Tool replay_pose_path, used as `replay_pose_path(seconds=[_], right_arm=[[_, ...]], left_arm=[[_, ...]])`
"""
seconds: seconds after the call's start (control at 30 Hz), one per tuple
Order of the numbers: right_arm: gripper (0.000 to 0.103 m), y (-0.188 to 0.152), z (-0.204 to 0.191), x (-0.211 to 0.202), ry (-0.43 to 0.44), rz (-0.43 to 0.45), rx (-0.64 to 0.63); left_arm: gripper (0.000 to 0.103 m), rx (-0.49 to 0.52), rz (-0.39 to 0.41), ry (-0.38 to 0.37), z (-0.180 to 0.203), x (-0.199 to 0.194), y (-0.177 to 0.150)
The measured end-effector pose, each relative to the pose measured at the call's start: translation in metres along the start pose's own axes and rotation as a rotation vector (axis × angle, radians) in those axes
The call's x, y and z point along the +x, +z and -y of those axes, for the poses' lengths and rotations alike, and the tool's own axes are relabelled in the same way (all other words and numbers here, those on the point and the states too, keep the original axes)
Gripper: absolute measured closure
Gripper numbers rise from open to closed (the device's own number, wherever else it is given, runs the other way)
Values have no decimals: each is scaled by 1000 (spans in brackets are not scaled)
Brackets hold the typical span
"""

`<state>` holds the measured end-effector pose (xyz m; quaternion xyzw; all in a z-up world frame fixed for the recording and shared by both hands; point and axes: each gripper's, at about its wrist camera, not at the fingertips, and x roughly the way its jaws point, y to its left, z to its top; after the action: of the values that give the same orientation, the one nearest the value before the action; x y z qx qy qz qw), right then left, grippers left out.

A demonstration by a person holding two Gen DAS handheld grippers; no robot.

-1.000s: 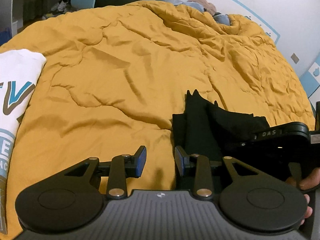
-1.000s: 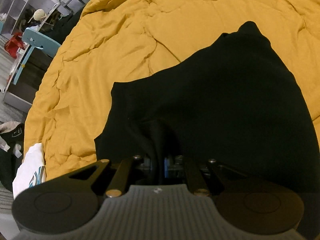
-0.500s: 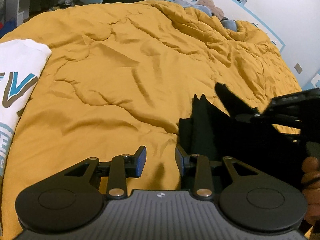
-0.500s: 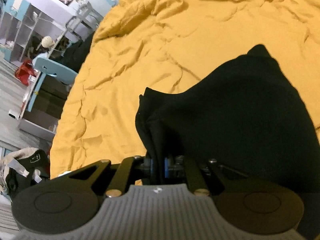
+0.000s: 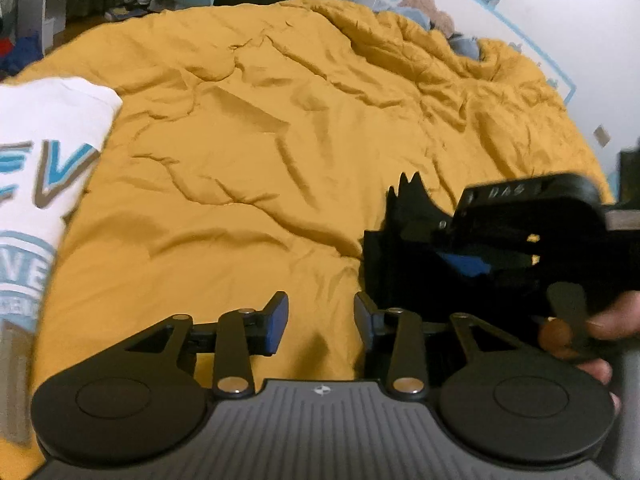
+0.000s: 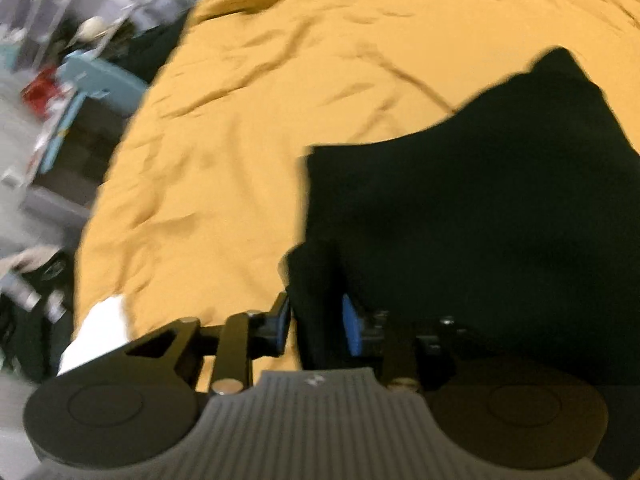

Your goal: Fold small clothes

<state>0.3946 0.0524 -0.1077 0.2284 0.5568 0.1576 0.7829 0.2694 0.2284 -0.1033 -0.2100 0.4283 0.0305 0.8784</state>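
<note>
The black garment (image 6: 460, 208) lies partly folded on the near right of the yellow duvet (image 5: 260, 160). We find the right gripper (image 6: 316, 324) with fingers apart, a fold of cloth loose between them; the left gripper (image 5: 320, 316) spread over bare duvet. We judge a fold just laid; next comes regrasping an edge.

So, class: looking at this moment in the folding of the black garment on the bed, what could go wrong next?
1. The right gripper has its fingers apart around a fold of the black garment; the fold might spring open.
2. The left gripper is open over the yellow duvet, not pinning anything.
3. The duvet is rumpled, so creases may set unevenly.
</note>
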Motion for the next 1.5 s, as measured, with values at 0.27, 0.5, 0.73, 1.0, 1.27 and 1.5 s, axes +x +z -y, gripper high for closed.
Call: replay_pose_path(seconds=[0.27, 0.5, 0.73, 1.0, 1.27, 1.5], right_arm=[[74, -44, -18, -67, 133, 60, -149], [72, -67, 37, -118, 125, 135, -172], [70, -103, 98, -143, -51, 212, -208], [69, -138, 137, -154, -98, 205, -254], [43, -162, 126, -159, -105, 192, -408], [24, -199, 96, -149, -212, 237, -712]], left_arm=[[51, 62, 13, -5, 16, -42, -1], [41, 28, -48, -165, 9, -61, -16], [27, -200, -67, -430, -22, -59, -38], [22, -395, -139, -413, -42, -30, -67], [22, -453, -190, -440, -44, -11, -81], [92, -260, -60, -425, -15, -28, -63]])
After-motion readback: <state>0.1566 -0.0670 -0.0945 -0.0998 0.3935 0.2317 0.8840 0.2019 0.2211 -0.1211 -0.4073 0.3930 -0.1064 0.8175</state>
